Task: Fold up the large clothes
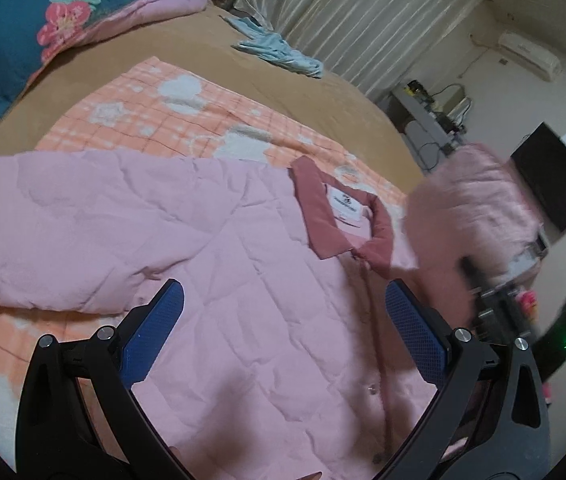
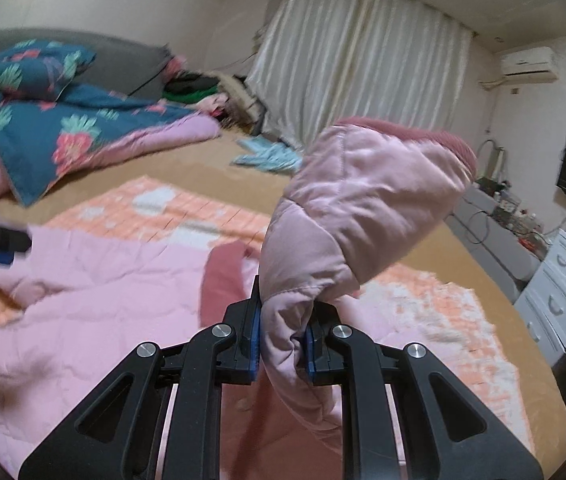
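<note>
We see the pink jacket (image 1: 211, 248) flat beneath our wide-apart left gripper (image 1: 283, 320) | our right gripper (image 2: 283, 344) clamps its sleeve (image 2: 347, 208) (cuff raised)

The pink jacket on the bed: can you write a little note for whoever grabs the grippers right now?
Right gripper: shut on the jacket's sleeve, lifted above the bed.
Left gripper: open, holding nothing, over the jacket's body.
Pink jacket: spread front up on the orange checked blanket, collar pointing toward the curtains; its other sleeve lies out flat.
Done: one sleeve picked up.
Left: probably lay that sleeve across the body, fold the other sleeve in, then fold the body.
</note>
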`<state>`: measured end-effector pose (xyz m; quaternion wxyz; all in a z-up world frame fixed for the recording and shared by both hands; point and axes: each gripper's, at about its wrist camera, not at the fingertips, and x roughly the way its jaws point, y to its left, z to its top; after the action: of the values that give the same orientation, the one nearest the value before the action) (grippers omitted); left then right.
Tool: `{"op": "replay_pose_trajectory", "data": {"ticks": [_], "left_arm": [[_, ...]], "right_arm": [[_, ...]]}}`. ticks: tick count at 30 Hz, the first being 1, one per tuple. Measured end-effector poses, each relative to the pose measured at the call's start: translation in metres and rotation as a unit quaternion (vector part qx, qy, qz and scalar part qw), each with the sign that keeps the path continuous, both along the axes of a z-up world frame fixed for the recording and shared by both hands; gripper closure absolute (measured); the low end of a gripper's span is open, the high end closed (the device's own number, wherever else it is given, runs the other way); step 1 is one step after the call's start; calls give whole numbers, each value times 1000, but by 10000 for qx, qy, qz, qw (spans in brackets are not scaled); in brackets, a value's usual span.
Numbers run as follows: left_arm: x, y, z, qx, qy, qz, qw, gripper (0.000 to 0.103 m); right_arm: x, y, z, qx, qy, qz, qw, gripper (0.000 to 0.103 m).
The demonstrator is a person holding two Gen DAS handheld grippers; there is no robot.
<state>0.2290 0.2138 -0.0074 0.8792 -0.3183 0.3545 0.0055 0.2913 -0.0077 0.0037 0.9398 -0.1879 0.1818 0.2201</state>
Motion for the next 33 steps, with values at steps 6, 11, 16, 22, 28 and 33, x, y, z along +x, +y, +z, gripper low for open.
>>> {"op": "replay_pose_trajectory", "data": {"ticks": [6,11,16,22,28,33], "left_arm": [[-1,11,-9,-552,-119,-2,9984,8],[0,22,-20,-1053,-164,43,9943,8],[3,19,-30,-1269,-71,-29,9919,8],[14,1,-52,-1554,247,-378,9868,8],[24,-17,-71,-1633,602,-542,9833,8],[31,-29,-81,-1306,683,-507,9878,10]], "right_arm": [[-4,33,-47,-433,526,322,9972,85],[-11,53,-68,-594,824,531,9934,80],[-17,75,-90,-927,1079,635,9878,67],[-30,67,-84,-492,1627,1051,9798,25],[-36,13,-59,88,1817,666,9811,17],[-31,-41,-49,222,1710,8,9850,17]]}}
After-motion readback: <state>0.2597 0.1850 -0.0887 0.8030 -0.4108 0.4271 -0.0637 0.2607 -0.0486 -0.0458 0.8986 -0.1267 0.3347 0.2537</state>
